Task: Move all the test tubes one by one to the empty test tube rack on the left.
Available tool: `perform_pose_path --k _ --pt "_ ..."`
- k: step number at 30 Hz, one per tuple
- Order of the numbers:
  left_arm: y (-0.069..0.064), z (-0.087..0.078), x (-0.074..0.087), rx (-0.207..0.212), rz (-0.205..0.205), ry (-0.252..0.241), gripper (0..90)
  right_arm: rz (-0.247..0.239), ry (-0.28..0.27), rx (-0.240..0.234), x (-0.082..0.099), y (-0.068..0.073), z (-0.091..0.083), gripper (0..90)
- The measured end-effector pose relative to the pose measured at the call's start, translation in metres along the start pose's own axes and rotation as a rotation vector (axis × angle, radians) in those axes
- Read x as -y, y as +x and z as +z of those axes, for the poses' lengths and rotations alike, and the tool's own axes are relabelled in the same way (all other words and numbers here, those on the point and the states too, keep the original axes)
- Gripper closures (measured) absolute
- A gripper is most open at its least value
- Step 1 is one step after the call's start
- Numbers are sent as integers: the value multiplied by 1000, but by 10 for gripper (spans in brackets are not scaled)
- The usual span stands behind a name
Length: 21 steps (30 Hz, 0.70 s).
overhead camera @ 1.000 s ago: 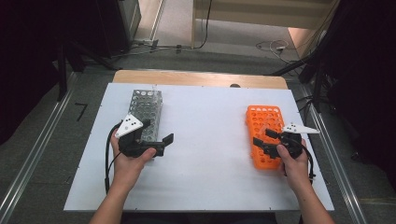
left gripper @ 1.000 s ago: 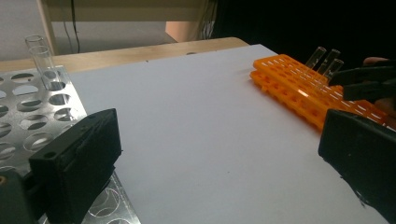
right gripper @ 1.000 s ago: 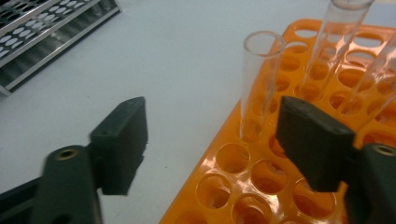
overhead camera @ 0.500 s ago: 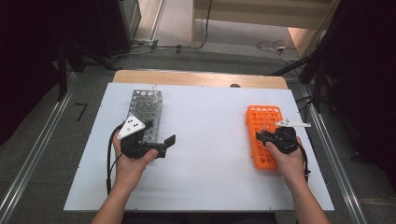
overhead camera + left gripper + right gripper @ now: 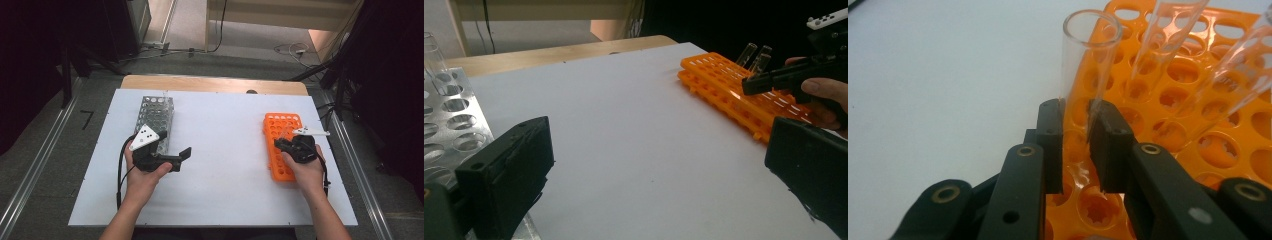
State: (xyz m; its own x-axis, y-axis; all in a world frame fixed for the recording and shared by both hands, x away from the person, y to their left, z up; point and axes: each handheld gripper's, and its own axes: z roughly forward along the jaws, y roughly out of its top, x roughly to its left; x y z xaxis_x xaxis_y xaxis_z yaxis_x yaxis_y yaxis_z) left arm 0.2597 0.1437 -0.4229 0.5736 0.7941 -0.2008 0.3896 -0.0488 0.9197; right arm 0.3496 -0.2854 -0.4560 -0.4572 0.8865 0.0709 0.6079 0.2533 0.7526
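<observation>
Test tube clamped between right gripper jaws (over orange rack); left gripper jaws apart.

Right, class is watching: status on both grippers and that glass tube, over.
Right gripper just closed on glass tube, upright in orange rack. Left gripper open, by metal rack. Two neighbouring tubes close by.

Metal rack, white table, perhaps floor cables.
</observation>
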Motion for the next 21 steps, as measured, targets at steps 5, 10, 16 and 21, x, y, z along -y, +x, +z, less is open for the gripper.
perform_pose_path --k 5,10,16,21 --pt "-2 1 1 7 5 0 0 -9 -39 -6 1 -1 -4 741" --pt "-4 0 0 11 11 -4 0 -13 -62 -9 0 -2 -11 742" --pt "-6 1 0 13 14 1 0 -31 -105 -23 -5 2 -27 742" --pt "-10 2 0 17 23 4 0 -56 -129 -45 -9 11 -35 742"
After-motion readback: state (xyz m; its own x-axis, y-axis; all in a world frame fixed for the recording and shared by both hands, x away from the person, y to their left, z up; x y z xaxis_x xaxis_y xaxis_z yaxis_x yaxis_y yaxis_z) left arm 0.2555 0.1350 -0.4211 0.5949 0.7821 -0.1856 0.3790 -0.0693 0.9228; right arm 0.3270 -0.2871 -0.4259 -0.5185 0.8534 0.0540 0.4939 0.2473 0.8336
